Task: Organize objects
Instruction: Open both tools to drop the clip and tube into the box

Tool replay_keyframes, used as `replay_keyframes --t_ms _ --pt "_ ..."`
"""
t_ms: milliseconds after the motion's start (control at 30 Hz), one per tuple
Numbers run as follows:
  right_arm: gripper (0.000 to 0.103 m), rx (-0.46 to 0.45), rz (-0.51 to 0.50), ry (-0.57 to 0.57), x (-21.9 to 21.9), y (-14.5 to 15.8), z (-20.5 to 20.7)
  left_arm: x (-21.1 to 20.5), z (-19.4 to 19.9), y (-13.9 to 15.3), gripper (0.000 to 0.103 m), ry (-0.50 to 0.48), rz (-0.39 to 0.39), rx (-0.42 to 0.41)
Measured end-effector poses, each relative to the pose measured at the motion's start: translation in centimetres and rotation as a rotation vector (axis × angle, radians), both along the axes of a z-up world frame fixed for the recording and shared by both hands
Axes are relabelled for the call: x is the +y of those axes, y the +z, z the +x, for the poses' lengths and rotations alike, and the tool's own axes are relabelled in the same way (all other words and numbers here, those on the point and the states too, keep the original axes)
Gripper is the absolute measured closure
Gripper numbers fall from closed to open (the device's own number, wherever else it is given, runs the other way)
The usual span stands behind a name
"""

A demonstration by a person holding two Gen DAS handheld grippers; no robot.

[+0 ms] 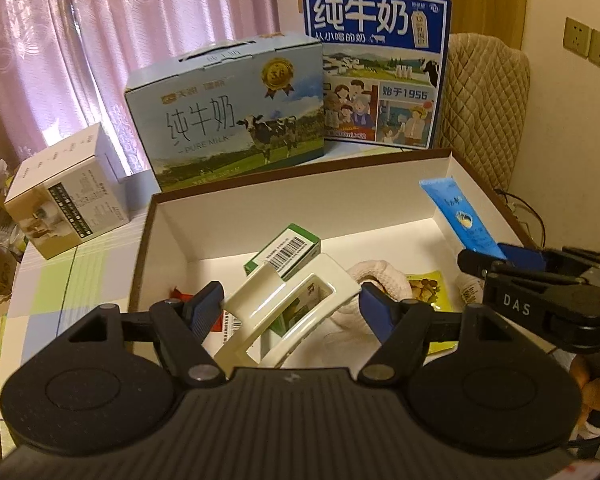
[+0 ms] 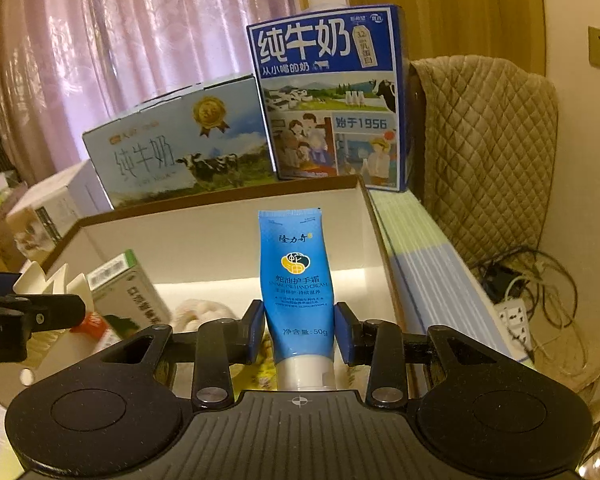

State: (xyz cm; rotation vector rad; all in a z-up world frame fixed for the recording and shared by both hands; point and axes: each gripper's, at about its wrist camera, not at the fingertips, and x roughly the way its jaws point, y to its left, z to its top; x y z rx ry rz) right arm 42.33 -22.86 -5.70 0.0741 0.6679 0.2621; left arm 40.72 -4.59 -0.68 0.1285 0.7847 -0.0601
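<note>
Right claw (image 2: pixel 299 330) pinching blue tube (image 2: pixel 296 280) upright btwn pads; left claw (image 1: pixel 292 308) gripping cream frame (image 1: pixel 290 312) over box (image 1: pixel 460 176).

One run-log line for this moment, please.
left gripper: shut on white plastic slotted holder | right gripper: shut on blue hand-cream tube | both over open cardboard box

A: What colour is the hand cream tube (image 2: pixel 296 280)?
B: Bright blue, white cap, yellow-and-navy emblem.
A: And the storage box (image 1: pixel 236 204)?
B: White inside, brown rim.
A: The tall milk carton (image 1: pixel 380 68)?
B: Royal blue, white lettering, cartoon panels.
A: The curtain (image 1: pixel 100 40)?
B: Pink, pale floral pattern.
A: The desk (image 1: pixel 76 276)?
B: Green, blue and white checks.
</note>
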Motion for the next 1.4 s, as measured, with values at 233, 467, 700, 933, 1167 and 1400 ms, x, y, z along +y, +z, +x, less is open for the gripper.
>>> replay_keyframes --t_ms 233,467,700,933,1167,1400 --pt "0.056 -0.034 0.041 -0.013 -0.7 -0.3 0.9 -0.6 1.2 -1.1 0.032 -0.005 0.004 0.019" --pt "0.055 -0.04 0.087 -0.009 -1.6 0.5 0.8 -1.0 1.5 -1.7 0.032 -0.009 0.01 0.033" --pt "0.055 0.017 0.04 0.057 -1.1 0.7 0.6 -0.9 1.8 -2.0 0.032 -0.001 0.013 0.04" --pt "0.055 0.039 0.026 0.094 -0.5 0.4 0.2 -0.4 2.1 -2.4 0.031 0.02 0.014 0.049" --pt "0.055 0.048 0.018 0.106 -0.3 0.4 0.2 0.0 1.9 -2.2 0.016 0.029 0.059 0.018" --pt "0.055 0.062 -0.007 0.13 0.1 0.2 0.1 1.1 1.7 -2.3 0.013 0.048 0.057 0.034"
